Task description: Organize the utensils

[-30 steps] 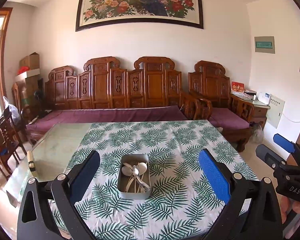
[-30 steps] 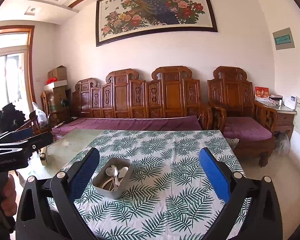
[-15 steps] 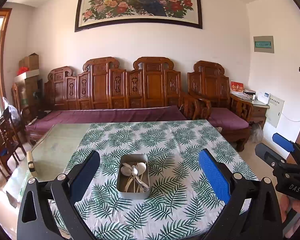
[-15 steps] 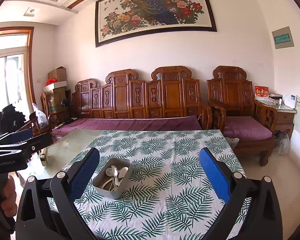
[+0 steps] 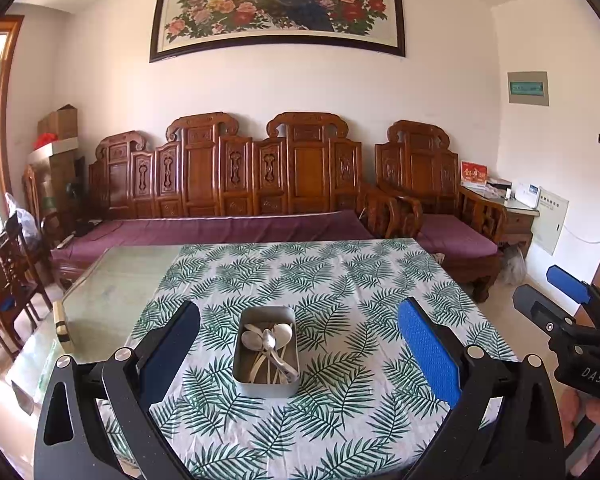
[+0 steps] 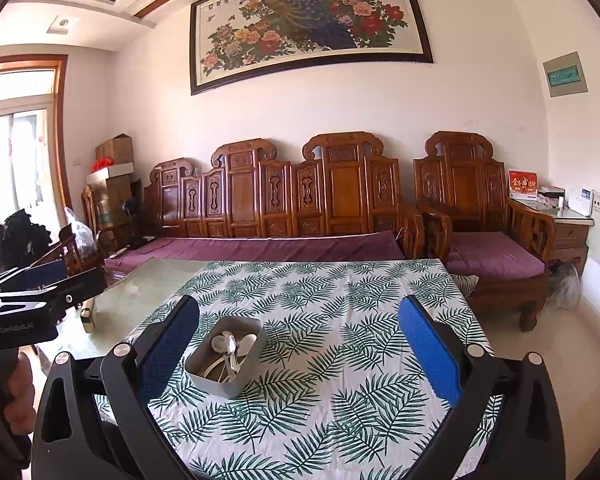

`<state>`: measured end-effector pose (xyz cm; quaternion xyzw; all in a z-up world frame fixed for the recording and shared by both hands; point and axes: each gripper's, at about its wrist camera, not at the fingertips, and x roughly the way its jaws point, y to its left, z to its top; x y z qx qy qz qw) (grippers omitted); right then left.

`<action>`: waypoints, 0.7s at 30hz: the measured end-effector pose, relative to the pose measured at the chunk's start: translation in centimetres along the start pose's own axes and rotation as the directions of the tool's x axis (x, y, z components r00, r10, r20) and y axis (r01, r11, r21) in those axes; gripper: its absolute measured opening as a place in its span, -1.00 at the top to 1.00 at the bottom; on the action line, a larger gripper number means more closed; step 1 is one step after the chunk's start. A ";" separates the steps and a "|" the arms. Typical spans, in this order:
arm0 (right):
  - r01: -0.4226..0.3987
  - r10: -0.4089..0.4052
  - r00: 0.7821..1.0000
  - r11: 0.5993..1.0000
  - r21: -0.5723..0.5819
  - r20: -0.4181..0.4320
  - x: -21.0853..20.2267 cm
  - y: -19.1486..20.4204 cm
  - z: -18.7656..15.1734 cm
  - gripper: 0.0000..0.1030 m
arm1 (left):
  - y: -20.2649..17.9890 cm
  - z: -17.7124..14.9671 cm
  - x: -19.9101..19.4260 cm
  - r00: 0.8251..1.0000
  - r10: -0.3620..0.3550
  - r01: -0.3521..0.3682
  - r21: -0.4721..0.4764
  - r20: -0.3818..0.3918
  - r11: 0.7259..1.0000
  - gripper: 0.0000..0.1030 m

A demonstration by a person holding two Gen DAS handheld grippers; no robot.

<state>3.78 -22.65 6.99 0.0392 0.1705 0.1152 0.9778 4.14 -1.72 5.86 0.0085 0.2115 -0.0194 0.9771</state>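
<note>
A grey metal tin (image 5: 266,352) sits on the leaf-print tablecloth (image 5: 340,280) and holds several white and metal spoons (image 5: 269,338). My left gripper (image 5: 300,344) is open and empty, held above the near table edge with the tin between its jaws' line of sight. My right gripper (image 6: 300,344) is open and empty, to the right of the left one; the tin (image 6: 225,355) and its spoons (image 6: 230,346) lie near its left finger (image 6: 168,348). Each gripper shows in the other's view: the right one (image 5: 572,320), the left one (image 6: 40,292).
The glass table top (image 5: 112,284) is bare to the left of the cloth, with a small block (image 5: 62,320) at its left edge. A carved wooden sofa (image 5: 228,184) and armchair (image 5: 428,184) stand behind the table. Wooden chairs (image 5: 8,276) stand at left.
Both grippers have drifted very slightly; the tin and spoons have not moved. Both stay open.
</note>
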 end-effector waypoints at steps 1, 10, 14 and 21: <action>0.000 0.000 1.000 1.000 0.000 0.000 0.0 0.0 0.0 -0.95 | 0.0 0.0 0.0 1.000 0.000 0.000 0.000 0.000 1.000 -0.85; 0.002 -0.002 1.000 1.000 0.001 0.002 0.0 0.1 0.0 -0.95 | -0.1 0.0 0.1 1.000 0.002 -0.002 0.002 -0.001 1.000 -0.85; 0.001 -0.001 1.000 1.000 0.000 0.002 0.0 0.1 -0.1 -0.95 | 0.0 0.1 0.1 1.000 0.005 -0.005 0.001 -0.002 1.000 -0.85; 0.006 -0.006 1.000 1.000 0.002 0.000 0.0 0.2 0.1 -0.95 | 0.1 0.3 0.3 1.000 0.003 -0.003 0.000 -0.003 1.000 -0.85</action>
